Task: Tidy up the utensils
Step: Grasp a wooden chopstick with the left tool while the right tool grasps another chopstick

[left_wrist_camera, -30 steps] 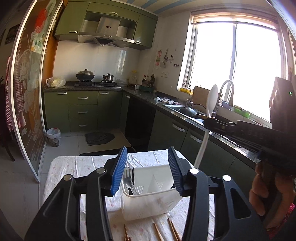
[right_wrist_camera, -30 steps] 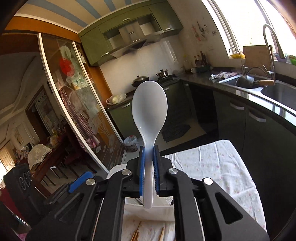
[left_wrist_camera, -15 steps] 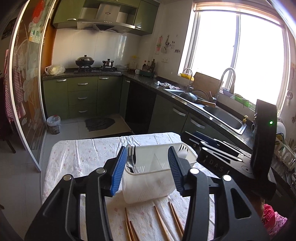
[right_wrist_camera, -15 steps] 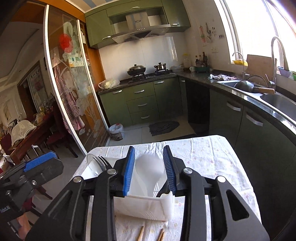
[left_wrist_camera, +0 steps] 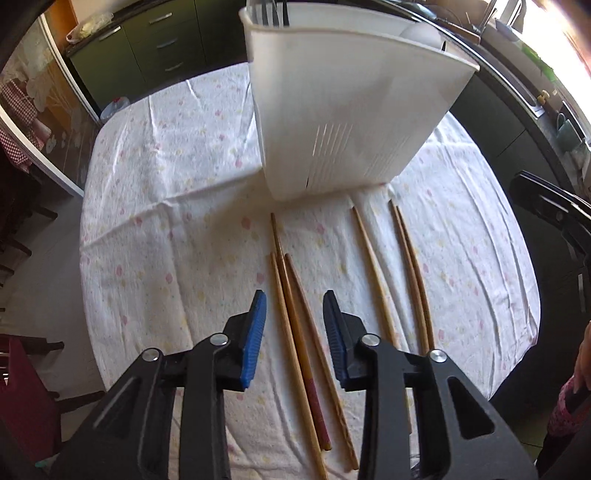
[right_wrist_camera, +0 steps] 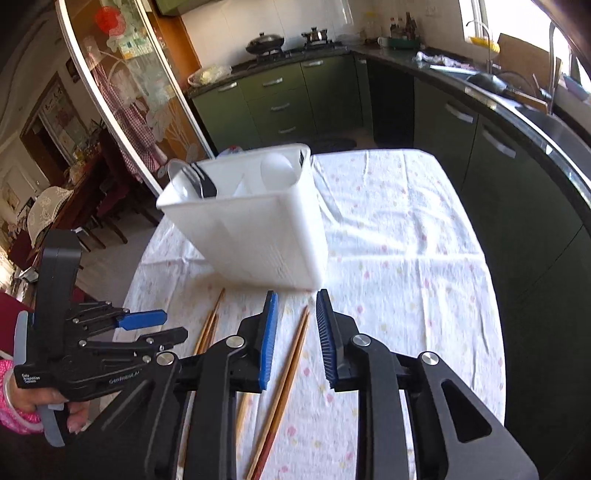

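Chopsticks step: both grippers, left [left_wrist_camera: 294, 325] and right [right_wrist_camera: 294, 330], hang empty, jaws open, over chopsticks [left_wrist_camera: 295, 332] on the worktop [left_wrist_camera: 166, 221]. Next: pinch a bundle, drop into caddy [left_wrist_camera: 343, 122].

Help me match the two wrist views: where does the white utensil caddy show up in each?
Left wrist: white utensil caddy fills the top centre, beyond the chopsticks.
Right wrist: caddy sits left of centre, above the open hand-held gripper.
Shared landmark: the white spoon standing in the caddy.
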`<action>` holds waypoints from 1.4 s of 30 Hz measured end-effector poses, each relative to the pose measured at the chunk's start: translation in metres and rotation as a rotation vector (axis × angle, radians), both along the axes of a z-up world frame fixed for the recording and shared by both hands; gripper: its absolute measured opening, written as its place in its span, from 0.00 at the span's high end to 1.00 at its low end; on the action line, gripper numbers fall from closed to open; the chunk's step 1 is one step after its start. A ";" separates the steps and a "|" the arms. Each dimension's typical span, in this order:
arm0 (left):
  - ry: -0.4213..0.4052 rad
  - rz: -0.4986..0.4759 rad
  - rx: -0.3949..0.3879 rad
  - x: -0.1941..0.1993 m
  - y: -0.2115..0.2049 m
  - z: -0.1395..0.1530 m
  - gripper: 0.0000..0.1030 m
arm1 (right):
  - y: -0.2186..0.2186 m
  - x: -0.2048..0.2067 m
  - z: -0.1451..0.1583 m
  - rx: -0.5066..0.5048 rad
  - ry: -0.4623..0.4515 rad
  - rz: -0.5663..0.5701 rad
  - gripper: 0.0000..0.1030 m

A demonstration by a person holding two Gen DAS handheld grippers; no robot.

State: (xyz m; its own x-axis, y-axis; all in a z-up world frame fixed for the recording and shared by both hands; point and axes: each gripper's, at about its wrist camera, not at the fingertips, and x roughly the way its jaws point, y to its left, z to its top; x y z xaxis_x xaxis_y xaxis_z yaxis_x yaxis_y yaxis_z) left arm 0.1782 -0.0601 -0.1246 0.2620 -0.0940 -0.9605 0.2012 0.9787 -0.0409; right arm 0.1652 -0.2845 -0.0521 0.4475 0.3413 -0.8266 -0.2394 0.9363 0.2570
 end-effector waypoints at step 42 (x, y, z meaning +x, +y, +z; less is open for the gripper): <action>0.222 -0.037 0.054 -0.012 0.017 -0.040 0.94 | 0.096 0.008 -0.093 -0.177 0.327 0.160 0.83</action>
